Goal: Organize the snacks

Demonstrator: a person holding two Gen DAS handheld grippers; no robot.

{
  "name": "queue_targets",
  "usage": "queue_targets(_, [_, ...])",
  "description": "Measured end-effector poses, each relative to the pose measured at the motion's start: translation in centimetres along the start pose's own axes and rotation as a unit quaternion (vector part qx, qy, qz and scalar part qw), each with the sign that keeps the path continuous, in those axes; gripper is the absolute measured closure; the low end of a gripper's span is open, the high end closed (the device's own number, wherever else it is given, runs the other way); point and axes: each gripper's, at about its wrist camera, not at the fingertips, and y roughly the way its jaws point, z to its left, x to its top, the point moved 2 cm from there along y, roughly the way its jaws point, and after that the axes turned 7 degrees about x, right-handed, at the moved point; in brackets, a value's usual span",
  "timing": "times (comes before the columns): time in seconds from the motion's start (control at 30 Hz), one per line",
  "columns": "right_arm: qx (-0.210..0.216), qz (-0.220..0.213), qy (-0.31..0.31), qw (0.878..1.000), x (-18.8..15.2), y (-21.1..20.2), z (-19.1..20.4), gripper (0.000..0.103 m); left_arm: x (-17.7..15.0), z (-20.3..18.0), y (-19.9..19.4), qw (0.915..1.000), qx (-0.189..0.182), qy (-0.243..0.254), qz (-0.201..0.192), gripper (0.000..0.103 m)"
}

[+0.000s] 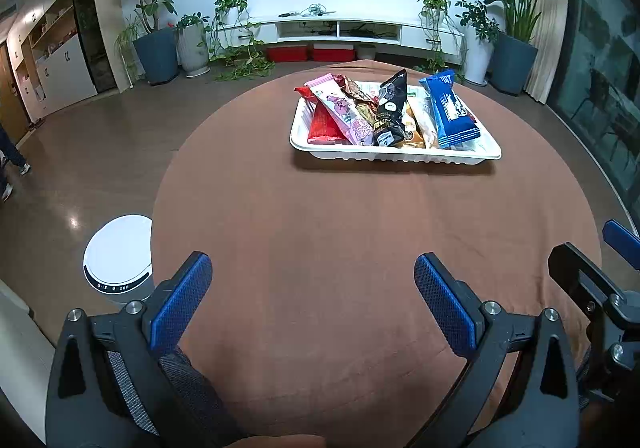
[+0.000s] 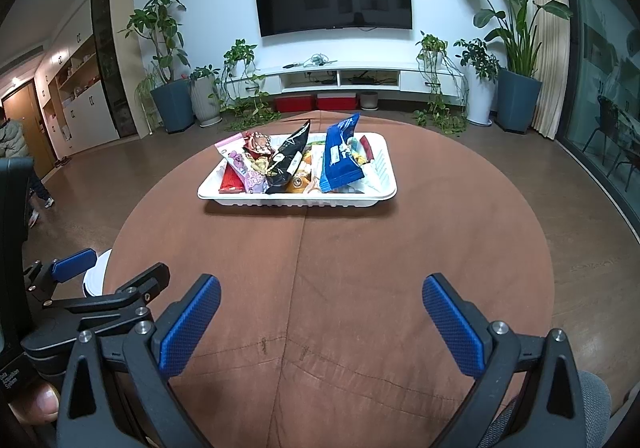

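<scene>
The left gripper (image 1: pixel 313 280) and right gripper (image 2: pixel 321 302) both hang wide and empty over the near table (image 1: pixel 320 228), well apart from the tray (image 1: pixel 394 157) of snacks (image 1: pixel 384 111) at the far side. Judging by this, sorting looks done or unbegun; any next move calls for a reach forward to the tray.

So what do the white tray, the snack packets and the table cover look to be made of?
White ribbed rectangular tray: probably thin moulded plastic or foam, with fluted walls and a matte finish. Blue snack packet and black snack packet: glossy plastic film with crimped ends. Brown round table cover: matte fabric, judging by its stitched seams and creases.
</scene>
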Motion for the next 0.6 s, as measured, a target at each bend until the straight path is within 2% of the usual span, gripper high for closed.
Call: queue_targets(0.6, [0.0, 0.011, 0.005, 1.0, -1.2, 0.7, -0.7, 0.0, -0.1, -0.1, 0.0, 0.9999, 0.008, 0.009, -0.004, 0.0])
